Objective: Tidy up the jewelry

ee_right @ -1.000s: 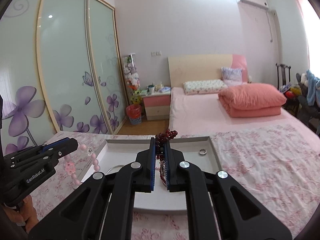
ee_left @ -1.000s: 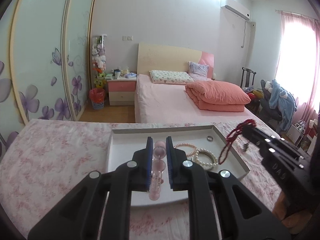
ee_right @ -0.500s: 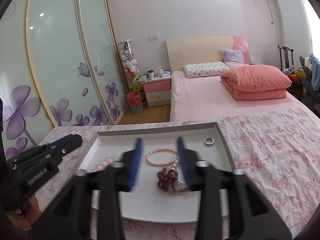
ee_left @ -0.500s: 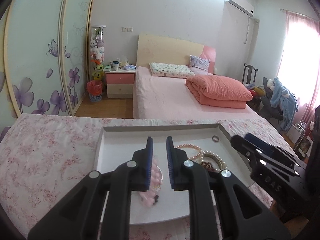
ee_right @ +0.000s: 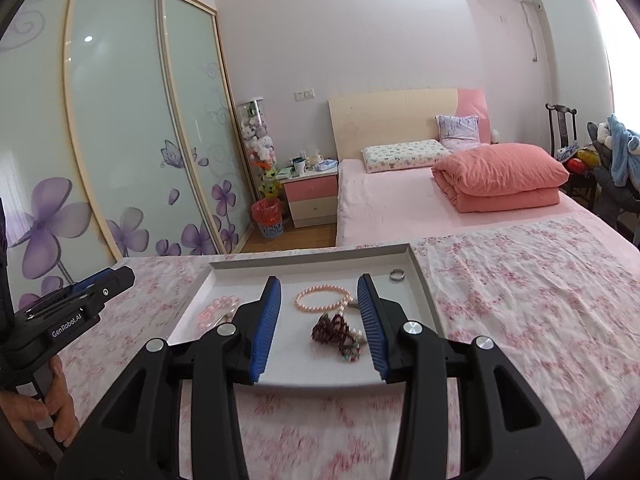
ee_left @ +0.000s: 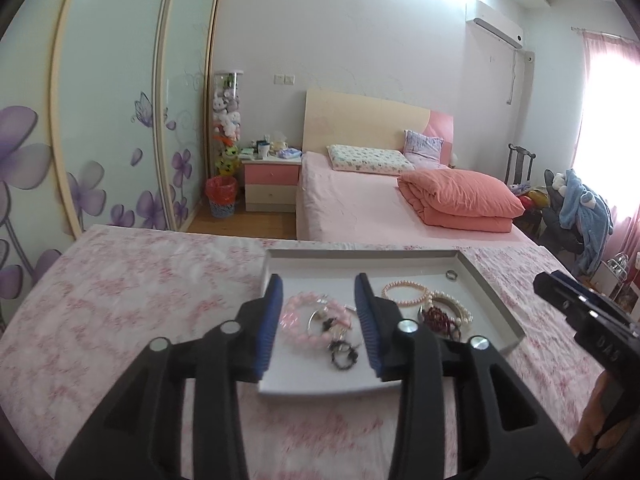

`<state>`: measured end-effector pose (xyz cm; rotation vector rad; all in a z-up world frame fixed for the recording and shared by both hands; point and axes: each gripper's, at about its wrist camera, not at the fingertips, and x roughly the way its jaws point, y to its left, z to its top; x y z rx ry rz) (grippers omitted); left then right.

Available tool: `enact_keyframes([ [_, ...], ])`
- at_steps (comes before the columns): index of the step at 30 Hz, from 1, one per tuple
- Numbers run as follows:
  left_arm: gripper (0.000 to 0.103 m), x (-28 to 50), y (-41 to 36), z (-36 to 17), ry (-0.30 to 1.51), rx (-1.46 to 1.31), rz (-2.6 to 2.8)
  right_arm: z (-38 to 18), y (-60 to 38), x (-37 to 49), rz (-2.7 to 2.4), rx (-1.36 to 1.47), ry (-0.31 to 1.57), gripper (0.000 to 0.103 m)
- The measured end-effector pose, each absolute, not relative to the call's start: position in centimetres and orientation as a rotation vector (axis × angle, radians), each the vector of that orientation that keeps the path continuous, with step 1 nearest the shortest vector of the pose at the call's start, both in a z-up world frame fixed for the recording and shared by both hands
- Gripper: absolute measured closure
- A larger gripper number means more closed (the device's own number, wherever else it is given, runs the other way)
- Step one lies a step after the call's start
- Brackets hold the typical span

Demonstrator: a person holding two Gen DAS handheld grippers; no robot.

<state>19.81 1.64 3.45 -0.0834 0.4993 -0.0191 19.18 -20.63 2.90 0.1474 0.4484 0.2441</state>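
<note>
So the left wrist view caught stuff the right one mostly hid; a pale pink chunky bracelet (ee_left: 316, 320) lay in the near-left part of the white tray (ee_left: 492, 300) with a small dark beaded piece (ee_left: 344, 354) just nearer than it, and the right gripper (ee_left: 576, 308) poked in from the right edge; in the right wrist view that pink bracelet (ee_right: 218, 310) only peeked out from behind a finger, but you got a cleaner look at the dark red bead bracelet (ee_right: 332, 330) heaped mid-tray, the salmon pearl bracelet (ee_right: 324, 298) just beyond it, and a silver ring (ee_right: 397, 275) in the far-right corner; same ring (ee_left: 452, 275) showed in the left view too; the tray (ee_right: 424, 292) sat on a pink floral cloth (ee_right: 520, 300), with a pink bed (ee_right: 400, 208), a folded coral quilt (ee_right: 500, 176), a nightstand (ee_right: 312, 196) and sliding wardrobe doors (ee_right: 120, 140) with purple flowers further back; the left gripper (ee_left: 318, 320) hovered tilted down over the tray's near edge, its jaws just having spread apart, nothing pinched, the pink bracelet lying loose on the tray between them; the right gripper (ee_right: 320, 320) was angled down the same way, jaws also just opened wide and clamping nothing, the red beads resting on the tray; a hand (ee_right: 36, 404) held the left gripper's handle at the far left.
</note>
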Motion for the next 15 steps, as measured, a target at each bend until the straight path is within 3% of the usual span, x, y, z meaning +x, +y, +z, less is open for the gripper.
enact_keyframes([
  [8, 0.033, 12.8, 2.5, 3.6, 0.449, -0.091, -0.025, 2.7, -20.2, 13.9, 0.243, 0.099, 0.432, 0.032],
  [10, 0.025, 11.5, 2.6, 3.5, 0.438, -0.089, -0.023, 2.5, -20.1, 13.0, 0.241, 0.090, 0.430, 0.019],
  [15, 0.007, 9.1, 2.4, 3.4, 0.418, -0.082, -0.023, 2.3, -20.1, 11.5, 0.230, 0.078, 0.409, 0.004],
])
